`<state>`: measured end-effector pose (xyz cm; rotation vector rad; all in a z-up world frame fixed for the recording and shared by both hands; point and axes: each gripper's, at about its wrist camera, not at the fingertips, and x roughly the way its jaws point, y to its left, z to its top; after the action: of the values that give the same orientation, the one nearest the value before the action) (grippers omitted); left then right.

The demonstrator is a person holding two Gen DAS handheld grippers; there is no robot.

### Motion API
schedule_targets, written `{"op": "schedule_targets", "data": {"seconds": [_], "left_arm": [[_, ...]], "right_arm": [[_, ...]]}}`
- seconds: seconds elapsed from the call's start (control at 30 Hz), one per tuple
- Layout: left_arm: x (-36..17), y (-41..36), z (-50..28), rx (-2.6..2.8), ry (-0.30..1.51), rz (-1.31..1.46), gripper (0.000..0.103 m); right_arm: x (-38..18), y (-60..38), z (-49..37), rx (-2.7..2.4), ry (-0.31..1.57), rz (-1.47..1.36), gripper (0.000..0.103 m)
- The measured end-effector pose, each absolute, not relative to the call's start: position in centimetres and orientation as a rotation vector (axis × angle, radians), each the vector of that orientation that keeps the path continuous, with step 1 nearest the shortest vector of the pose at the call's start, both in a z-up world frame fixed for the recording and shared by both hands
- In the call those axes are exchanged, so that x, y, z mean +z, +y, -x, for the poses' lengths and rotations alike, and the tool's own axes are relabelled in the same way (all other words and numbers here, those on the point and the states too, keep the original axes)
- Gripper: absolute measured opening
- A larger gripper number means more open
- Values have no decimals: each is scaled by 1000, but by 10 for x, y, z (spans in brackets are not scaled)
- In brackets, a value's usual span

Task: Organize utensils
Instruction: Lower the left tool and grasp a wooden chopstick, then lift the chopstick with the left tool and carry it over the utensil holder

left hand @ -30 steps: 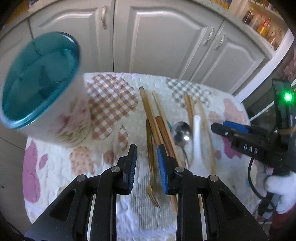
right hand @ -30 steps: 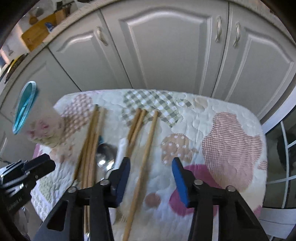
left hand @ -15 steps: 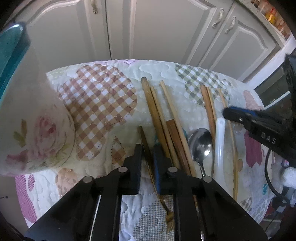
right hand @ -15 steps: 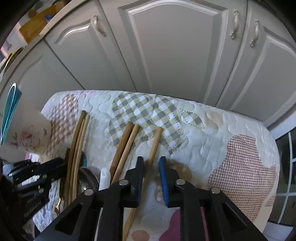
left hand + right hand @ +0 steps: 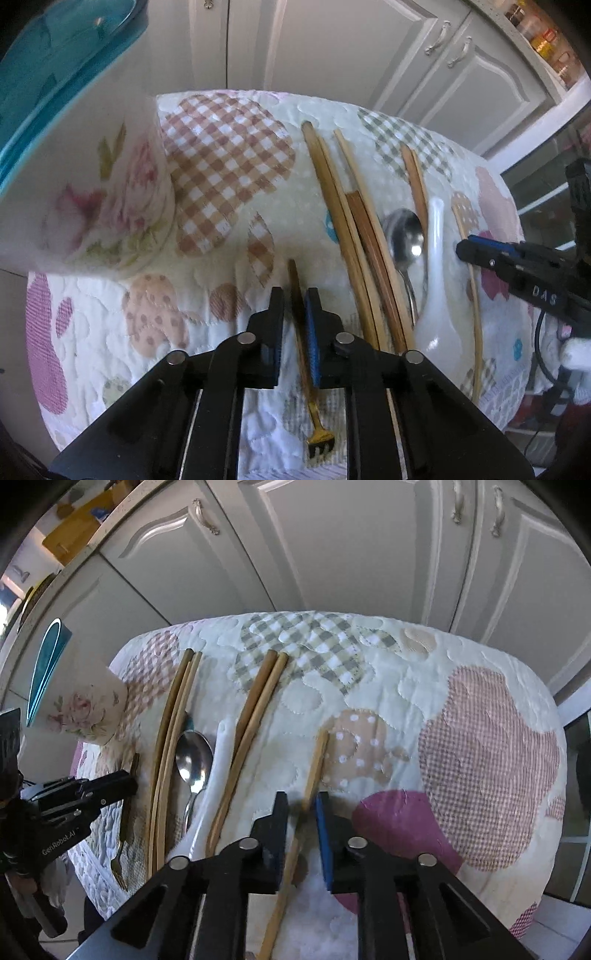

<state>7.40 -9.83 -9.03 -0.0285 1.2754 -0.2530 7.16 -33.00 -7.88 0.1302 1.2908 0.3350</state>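
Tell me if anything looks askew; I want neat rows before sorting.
One chopstick lies alone on the cloth, apart from the pairs, with the right gripper around it. The fork, in the left gripper, points its tines toward the camera, opposite to the spoon. Nothing looks spilled or broken.

in the left wrist view the cup [image 5: 85, 177] runs off the top and left edges, its flowered wall blurred. the fork [image 5: 301, 332] has the middle of its handle hidden between the left gripper [image 5: 294, 310] fingers. the lower ends of the chopsticks [image 5: 354, 258] and the metal spoon [image 5: 402, 243] vanish behind that gripper's body. in the right wrist view the single chopstick [image 5: 314, 771] is smeared at the right gripper [image 5: 300, 808], and its lower end is cut off by the bottom edge.
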Motion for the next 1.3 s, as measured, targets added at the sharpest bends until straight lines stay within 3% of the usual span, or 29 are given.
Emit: {"op": "schedule_targets", "data": {"seconds": [0.17,0.23,0.33,0.6,0.87,1.0,1.1,1.3], "left_arm": [[-89,-112,-73,-244,1262,-30,13],[-87,-116,-71,-254,1253,-55,6],[-79,-115,-67,-267,1257,-20,5],[-3,-71,-28,-331,1101,60,5],[35,-64,11,-321,1019,95,5],[44,-55,23,-310,992,112,4],[46,-55,27,-312,978,111,4],[58,-48,30,-306,969,135,4]], "right_arm": [[-81,-317,-80,337,1262,-71,13],[-81,-316,-84,334,1266,-66,9],[-76,-320,-84,358,1262,-120,8],[-12,-335,-50,430,1146,-187,7],[51,-317,-4,523,1014,-99,6],[35,-317,-6,459,1048,-119,7],[5,-311,-16,395,1120,-42,15],[-59,-298,-50,330,1249,-40,15]]}}
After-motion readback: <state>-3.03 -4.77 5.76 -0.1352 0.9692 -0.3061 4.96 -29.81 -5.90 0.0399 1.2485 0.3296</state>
